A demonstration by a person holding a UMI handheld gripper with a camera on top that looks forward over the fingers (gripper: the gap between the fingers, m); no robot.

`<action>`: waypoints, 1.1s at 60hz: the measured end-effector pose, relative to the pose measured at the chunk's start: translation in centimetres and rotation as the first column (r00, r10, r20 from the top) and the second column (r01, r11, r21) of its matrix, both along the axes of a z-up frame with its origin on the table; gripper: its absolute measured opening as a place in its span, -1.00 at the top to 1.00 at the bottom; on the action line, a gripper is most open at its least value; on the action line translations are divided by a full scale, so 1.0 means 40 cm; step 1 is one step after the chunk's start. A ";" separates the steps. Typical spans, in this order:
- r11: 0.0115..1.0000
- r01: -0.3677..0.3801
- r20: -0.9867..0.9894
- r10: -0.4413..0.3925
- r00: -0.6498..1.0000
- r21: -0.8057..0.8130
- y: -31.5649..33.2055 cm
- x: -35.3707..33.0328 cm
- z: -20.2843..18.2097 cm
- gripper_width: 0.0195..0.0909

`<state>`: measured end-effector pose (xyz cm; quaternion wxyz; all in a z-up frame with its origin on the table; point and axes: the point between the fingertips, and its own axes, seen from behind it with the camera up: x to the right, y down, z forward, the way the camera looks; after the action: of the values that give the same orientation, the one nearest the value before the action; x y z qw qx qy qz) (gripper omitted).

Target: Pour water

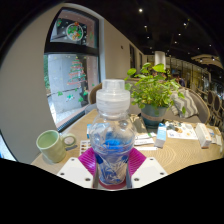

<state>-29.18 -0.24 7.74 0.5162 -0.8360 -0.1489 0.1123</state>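
A clear plastic water bottle (112,140) with a white cap and a blue label stands upright between my fingers. My gripper (112,165) is shut on the bottle, with the magenta pads (88,160) pressing its lower body from both sides. To the left, on the wooden table (180,155), sits a light green cup (50,144), apart from the bottle. The bottle's base is hidden between the fingers.
A potted green plant (155,92) stands beyond the bottle to the right. White boxes and small items (195,132) lie on the table's right side. A small round object (70,141) sits next to the cup. A large window (70,70) is behind on the left.
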 end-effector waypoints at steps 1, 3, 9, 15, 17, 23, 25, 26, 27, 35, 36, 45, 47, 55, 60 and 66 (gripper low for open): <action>1.000 0.001 -0.005 -0.001 1.000 0.005 -0.006 0.002 -0.006 0.48; 1.000 0.008 -0.024 -0.008 1.000 0.026 -0.003 0.007 0.002 0.48; 0.999 0.021 -0.034 -0.020 0.999 0.042 -0.010 0.009 0.008 0.42; 0.998 0.031 -0.034 -0.030 0.999 0.045 -0.006 0.014 0.008 0.24; 0.999 0.033 -0.031 -0.032 0.999 0.034 -0.006 0.012 0.005 0.19; 0.998 0.053 -0.008 -0.053 0.999 -0.034 -0.026 0.025 -0.007 -0.46; 0.997 0.057 -0.005 -0.057 0.998 -0.050 -0.037 0.029 -0.004 -0.85; 0.996 0.064 -0.002 -0.064 0.998 -0.059 -0.044 0.035 -0.002 -0.86; 0.995 0.074 0.003 -0.074 0.997 -0.068 -0.050 0.046 -0.001 -0.79; 0.984 0.132 0.028 -0.130 0.991 -0.123 -0.157 0.079 0.056 -0.85; 0.983 0.133 0.030 -0.130 0.991 -0.129 -0.175 0.080 0.066 -0.85; 0.975 0.168 0.103 -0.154 0.983 -0.145 -0.343 0.107 0.170 -0.84; 0.973 0.176 0.115 -0.159 0.981 -0.149 -0.382 0.108 0.201 -0.85; 0.966 0.185 0.125 -0.164 0.978 -0.180 -0.525 0.087 0.261 -0.83; 0.963 0.204 0.133 -0.182 0.974 -0.178 -0.577 0.089 0.282 -0.84; 0.958 0.233 0.157 -0.208 0.965 -0.165 -0.618 0.096 0.302 -0.84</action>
<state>-25.34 -24.98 19.81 0.4354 -0.8967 -0.0793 0.0089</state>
